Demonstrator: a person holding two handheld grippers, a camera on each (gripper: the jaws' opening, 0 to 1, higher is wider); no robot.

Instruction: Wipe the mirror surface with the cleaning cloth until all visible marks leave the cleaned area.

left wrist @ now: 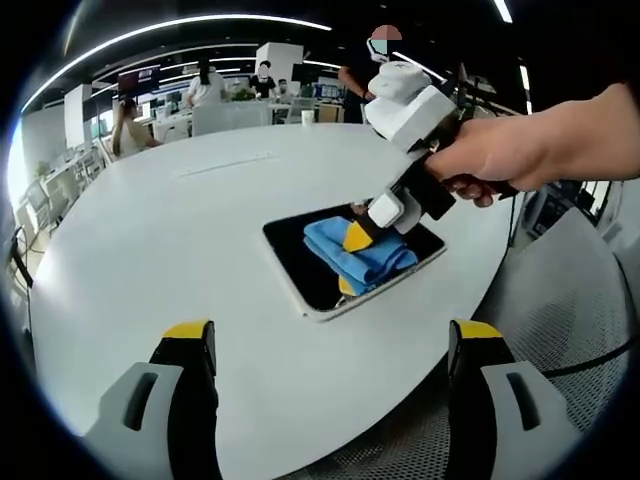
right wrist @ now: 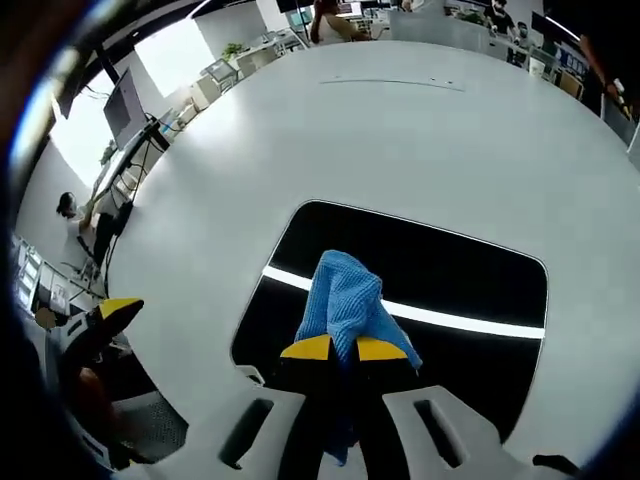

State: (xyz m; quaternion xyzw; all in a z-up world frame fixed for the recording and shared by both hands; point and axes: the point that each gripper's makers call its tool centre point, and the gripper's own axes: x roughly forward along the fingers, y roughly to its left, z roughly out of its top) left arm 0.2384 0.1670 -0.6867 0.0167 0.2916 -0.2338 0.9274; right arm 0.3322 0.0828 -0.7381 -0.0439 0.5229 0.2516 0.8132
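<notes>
The mirror (right wrist: 470, 290) lies flat on the white bench (left wrist: 180, 260), its glass dark (a ceiling light streaks across it). The right claw (right wrist: 345, 349) pinches the blue cloth (right wrist: 345, 295) against the mirror. The left claw (left wrist: 330, 345) hovers over the bench's near edge, jaws apart, holding nothing.

blue cloth (right wrist: 345, 300), dark mirror (right wrist: 450, 270), white table (left wrist: 180, 240), yellow-tipped right claw (right wrist: 343, 349)
</notes>
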